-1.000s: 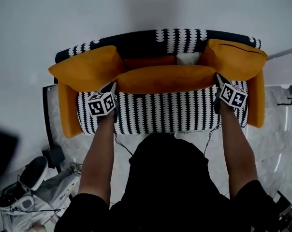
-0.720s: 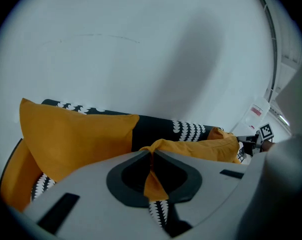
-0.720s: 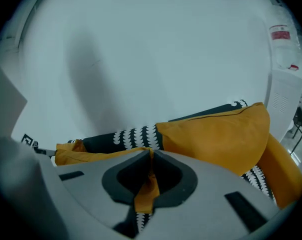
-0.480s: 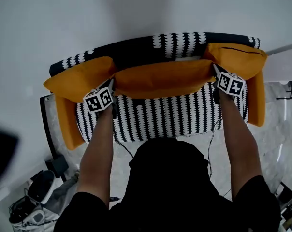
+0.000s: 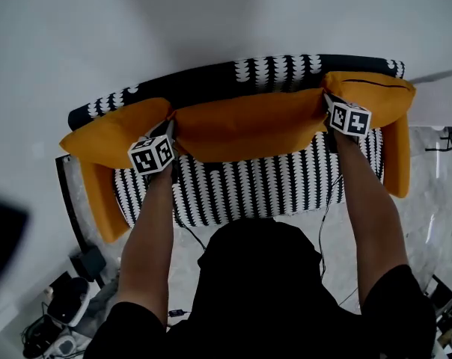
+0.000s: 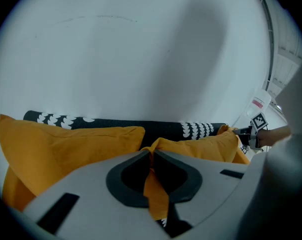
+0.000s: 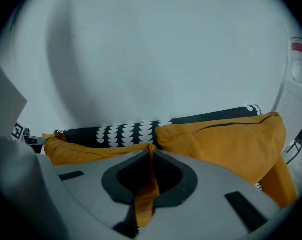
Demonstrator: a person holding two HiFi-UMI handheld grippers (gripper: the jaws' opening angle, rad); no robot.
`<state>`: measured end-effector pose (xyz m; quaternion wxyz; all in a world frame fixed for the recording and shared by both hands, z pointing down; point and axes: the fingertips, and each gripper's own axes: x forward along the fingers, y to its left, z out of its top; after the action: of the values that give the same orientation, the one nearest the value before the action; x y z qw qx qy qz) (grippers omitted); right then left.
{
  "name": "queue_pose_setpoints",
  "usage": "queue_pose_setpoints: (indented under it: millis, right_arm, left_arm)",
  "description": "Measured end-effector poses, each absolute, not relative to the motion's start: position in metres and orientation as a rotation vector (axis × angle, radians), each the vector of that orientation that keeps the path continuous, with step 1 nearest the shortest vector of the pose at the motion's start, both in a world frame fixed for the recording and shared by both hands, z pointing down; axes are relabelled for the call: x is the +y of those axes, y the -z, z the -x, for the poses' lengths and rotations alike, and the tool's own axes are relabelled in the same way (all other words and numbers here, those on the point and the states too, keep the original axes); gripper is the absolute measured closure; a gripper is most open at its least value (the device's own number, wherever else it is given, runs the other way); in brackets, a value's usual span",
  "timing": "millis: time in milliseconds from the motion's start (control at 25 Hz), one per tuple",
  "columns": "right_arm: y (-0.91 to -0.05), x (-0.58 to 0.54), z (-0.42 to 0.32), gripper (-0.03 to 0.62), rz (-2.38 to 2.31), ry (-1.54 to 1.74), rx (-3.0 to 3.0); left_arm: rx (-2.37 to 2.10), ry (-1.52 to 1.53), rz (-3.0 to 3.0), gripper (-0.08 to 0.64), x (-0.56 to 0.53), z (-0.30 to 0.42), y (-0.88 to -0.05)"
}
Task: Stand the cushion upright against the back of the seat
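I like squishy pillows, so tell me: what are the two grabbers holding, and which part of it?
Both hold the middle orange cushion. The left gripper pinches the fabric at its left corner, and the right gripper pinches its right corner.

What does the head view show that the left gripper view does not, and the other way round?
Head view only: the person's arms, the floor, the marker cube on the left gripper. Left gripper view only: that gripper's jaws shut on the corner fabric of the cushion. Both: the cushion, the sofa back, the right gripper at the cushion's other end.
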<state>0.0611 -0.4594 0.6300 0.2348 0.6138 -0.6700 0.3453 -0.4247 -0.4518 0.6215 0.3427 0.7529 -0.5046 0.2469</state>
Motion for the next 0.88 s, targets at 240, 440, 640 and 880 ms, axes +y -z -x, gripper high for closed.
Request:
queue_pose_setpoints:
  millis: [240, 440, 640, 880]
  right_arm:
    - [-0.645, -0.474, -0.055, 0.543, -1.65, -0.942, -1.802]
    - [-0.652, -0.479, -0.055, 0.543, -1.639, -0.957, -1.79]
    - [-0.654, -0.481, -0.056, 0.543, -1.632, -0.961, -1.756]
    - [-0.649, -0.479, -0.057, 0.541, -1.613, -0.916, -1.695]
  left_arm:
    - [-1.292, -0.664, -1.963, 0.523, -0.463, 0.425, -0.628]
    - [-1.279, -0.666, -1.966, 0.523, -0.468, 0.426, -0.633]
    - [-1.272, -0.676, -1.964, 0.523, -0.472, 0.426, -0.636]
    - [-1.267, -0.695, -1.972, 0.523, -0.469, 0.426, -0.633]
